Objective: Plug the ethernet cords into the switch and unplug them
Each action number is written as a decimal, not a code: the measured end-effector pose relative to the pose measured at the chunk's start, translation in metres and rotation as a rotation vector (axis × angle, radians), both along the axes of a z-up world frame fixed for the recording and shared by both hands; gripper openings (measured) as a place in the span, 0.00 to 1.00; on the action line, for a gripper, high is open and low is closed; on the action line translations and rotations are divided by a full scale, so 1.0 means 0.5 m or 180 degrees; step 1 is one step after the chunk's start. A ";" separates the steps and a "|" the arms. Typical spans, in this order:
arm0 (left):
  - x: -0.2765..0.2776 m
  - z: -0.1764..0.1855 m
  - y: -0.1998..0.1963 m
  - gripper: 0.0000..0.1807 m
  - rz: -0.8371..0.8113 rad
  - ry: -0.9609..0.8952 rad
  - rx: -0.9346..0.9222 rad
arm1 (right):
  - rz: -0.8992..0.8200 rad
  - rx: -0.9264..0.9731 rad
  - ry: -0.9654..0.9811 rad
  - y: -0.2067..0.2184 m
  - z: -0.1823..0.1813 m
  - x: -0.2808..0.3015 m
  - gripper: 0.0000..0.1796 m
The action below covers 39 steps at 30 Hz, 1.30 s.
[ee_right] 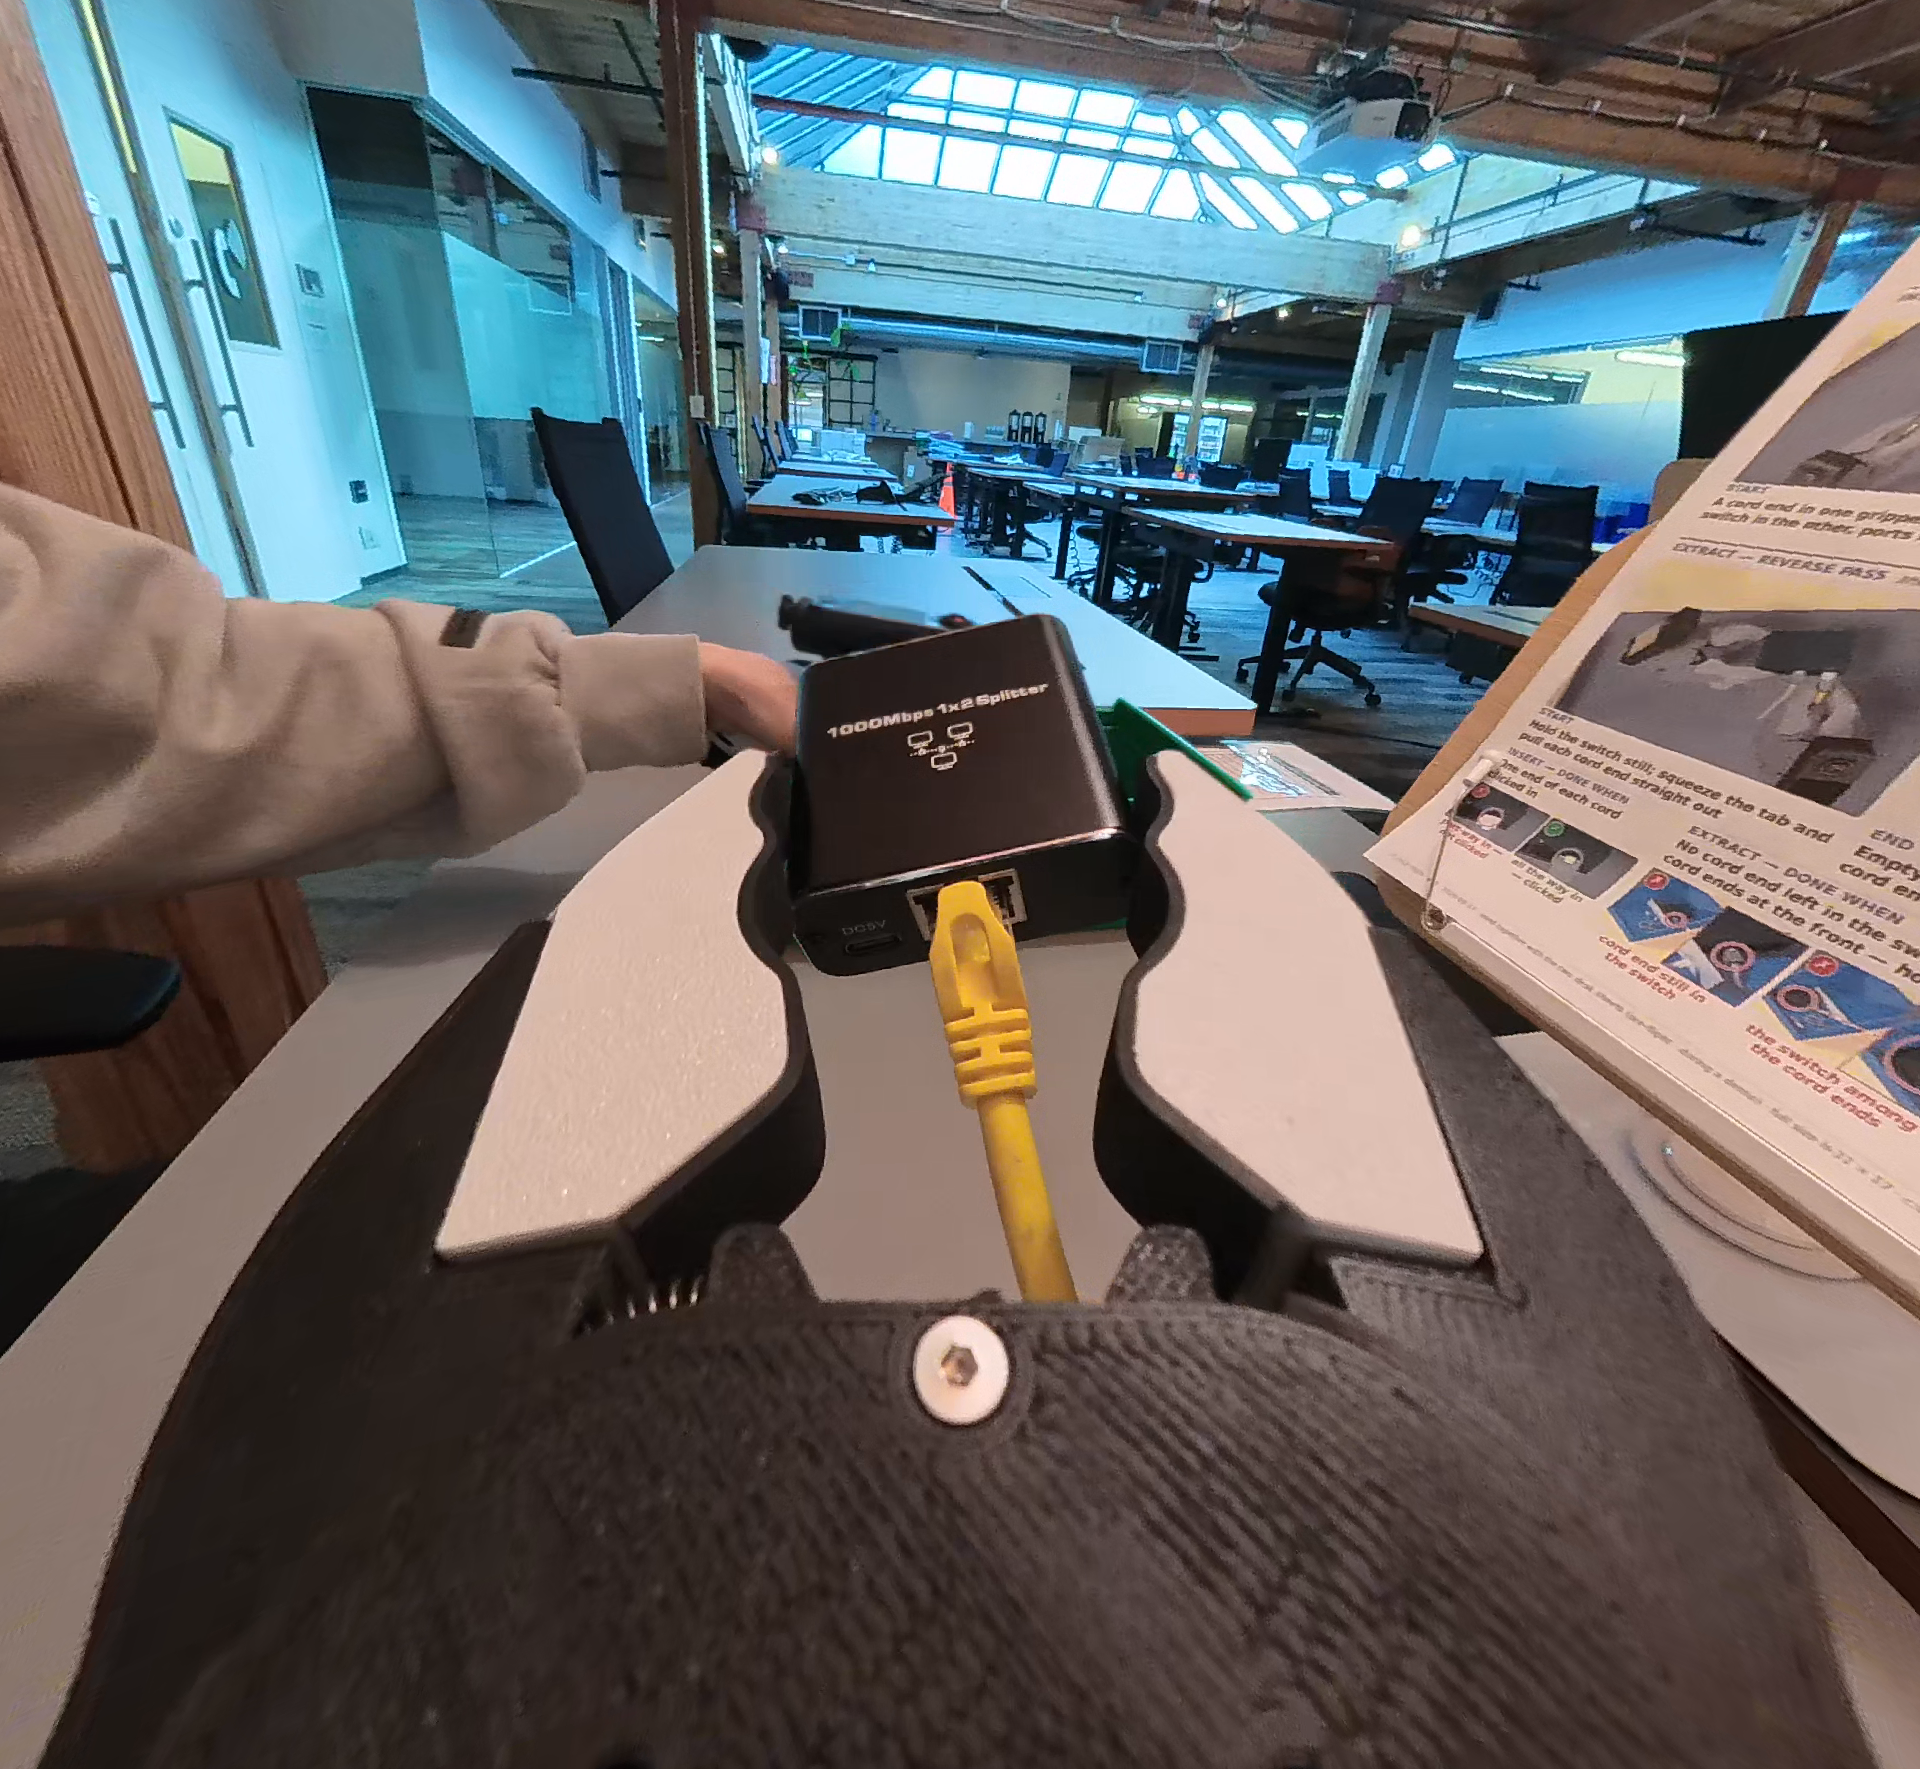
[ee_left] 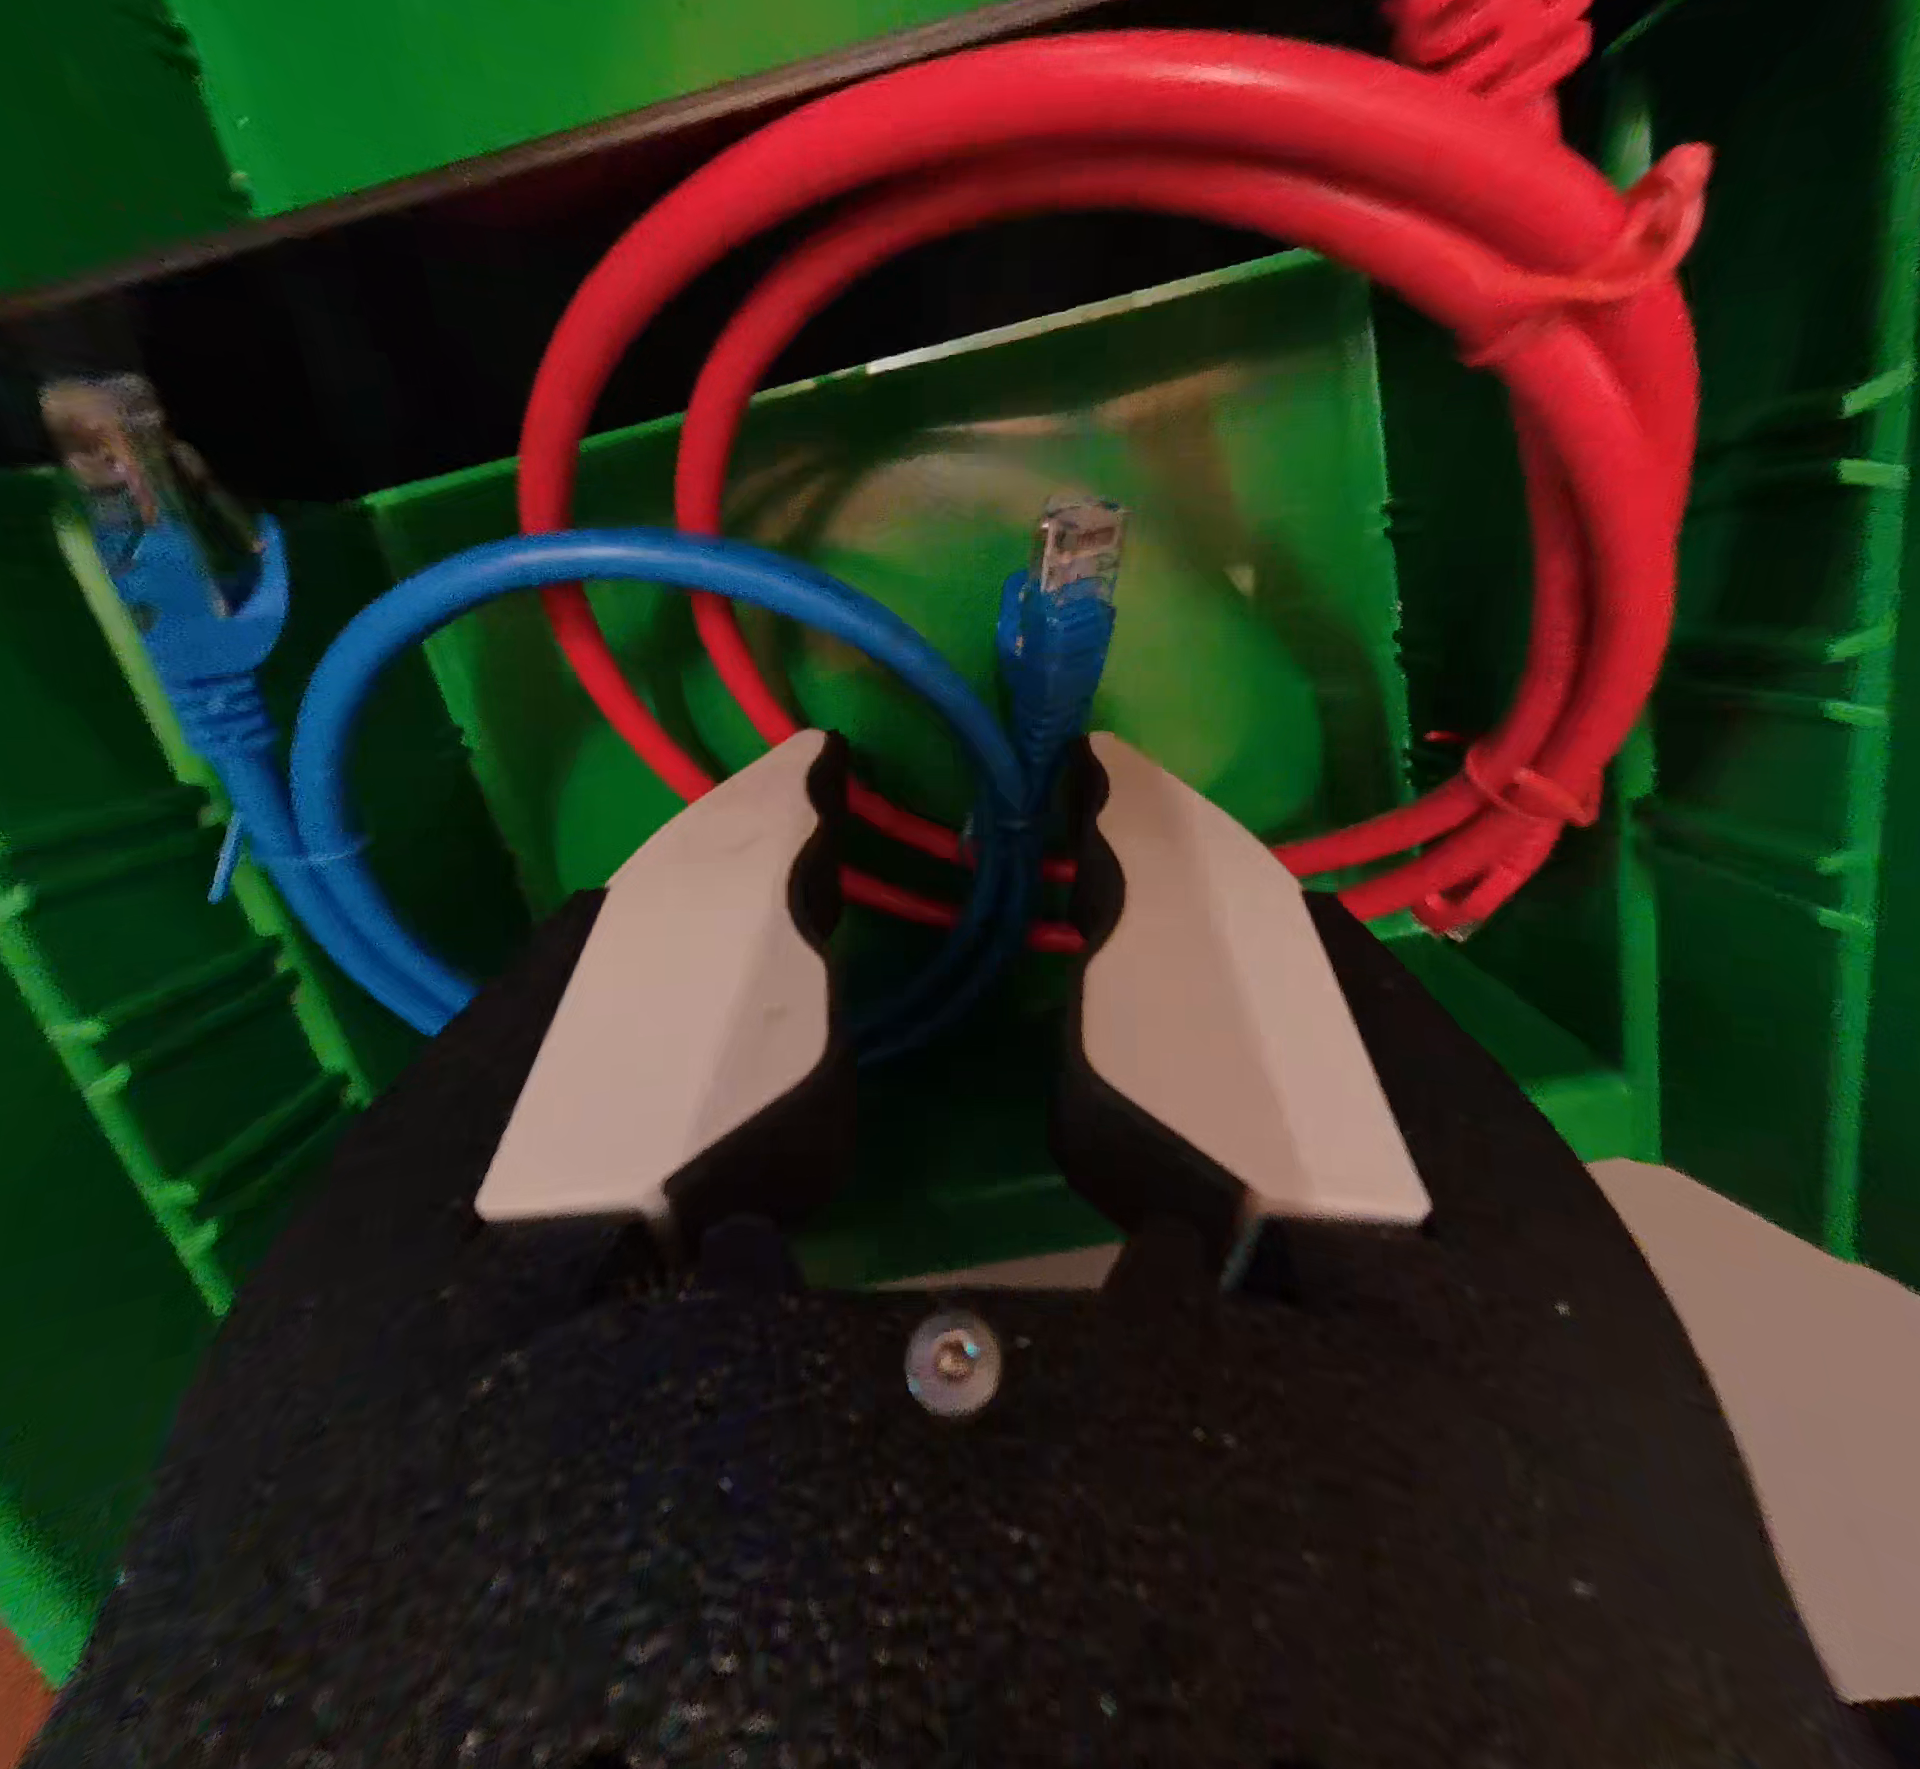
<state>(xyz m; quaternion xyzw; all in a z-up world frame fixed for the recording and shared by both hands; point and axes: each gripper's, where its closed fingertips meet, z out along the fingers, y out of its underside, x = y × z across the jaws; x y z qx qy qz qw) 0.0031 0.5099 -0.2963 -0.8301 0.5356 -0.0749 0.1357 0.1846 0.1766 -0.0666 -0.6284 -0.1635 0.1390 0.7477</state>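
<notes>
- Looking along my left gripper [ee_left: 961, 763], I see its jaws standing apart around a blue cord [ee_left: 644, 566] and a red cord [ee_left: 1091, 109] in a green bin [ee_left: 1766, 576]; the gap looks wider than the cords, so I judge nothing is clamped yet.
- One clear blue plug [ee_left: 1075, 556] stands upright just beyond the right fingertip; the other blue plug [ee_left: 114, 462] lies far left.
- To do this well, I should close on the boot below the near plug, leaving red out.
- Turning to my right gripper [ee_right: 961, 774], its jaws grip the black switch [ee_right: 951, 763] by the sides, over the grey table [ee_right: 156, 1252].
- A yellow cord [ee_right: 982, 1013] sits in a near port; beside it, an empty port awaits blue.
</notes>
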 end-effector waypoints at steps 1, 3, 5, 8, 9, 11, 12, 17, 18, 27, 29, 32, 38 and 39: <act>0.003 -0.005 0.002 0.22 -0.0054 0.0032 -0.0001 | 0.0027 -0.0014 -0.0011 0.001 -0.001 -0.003 0.36; 0.006 -0.012 0.002 0.20 -0.0165 0.0110 0.0030 | 0.0036 -0.0022 -0.0036 0.002 -0.003 -0.007 0.36; 0.010 -0.010 -0.001 0.13 -0.0283 0.0143 0.0089 | 0.0083 -0.0031 -0.0029 0.001 -0.004 -0.009 0.36; 0.009 0.008 0.005 0.11 -0.0319 0.0116 0.0326 | 0.0180 0.0001 0.0057 -0.003 -0.003 -0.010 0.36; 0.008 0.020 0.004 0.11 -0.0302 0.0062 0.0387 | 0.0279 0.0036 0.0125 -0.008 0.000 -0.012 0.36; 0.003 0.055 0.001 0.11 -0.0259 -0.0076 0.0556 | 0.0460 0.0146 0.0311 -0.018 0.011 -0.014 0.36; -0.001 0.076 -0.001 0.10 -0.0242 -0.0142 0.0653 | 0.0563 0.0186 0.0411 -0.023 0.015 -0.015 0.36; -0.036 0.196 -0.035 0.10 -0.0271 -0.0281 0.1071 | 0.0972 0.0347 0.0686 -0.044 0.031 -0.027 0.36; -0.042 0.218 -0.048 0.10 -0.0320 -0.0290 0.1117 | 0.0994 0.0338 0.0673 -0.045 0.031 -0.030 0.36; -0.046 0.317 -0.445 0.10 -0.2349 -0.0770 -0.0355 | 0.0964 0.0147 0.0204 -0.043 0.027 -0.073 0.36; -0.051 0.331 -0.573 0.10 -0.2948 -0.1148 -0.1316 | 0.0998 0.0156 0.0156 -0.047 0.032 -0.081 0.36; -0.073 0.352 -0.706 0.10 -0.3403 -0.1560 -0.3084 | 0.0994 0.0151 0.0109 -0.051 0.035 -0.085 0.36; -0.063 0.236 -0.741 0.10 -0.3090 -0.1205 -0.4617 | 0.1001 0.0167 0.0078 -0.058 0.042 -0.088 0.36; -0.057 0.209 -0.732 0.10 -0.2984 -0.1077 -0.4580 | 0.1015 0.0162 0.0074 -0.059 0.042 -0.090 0.36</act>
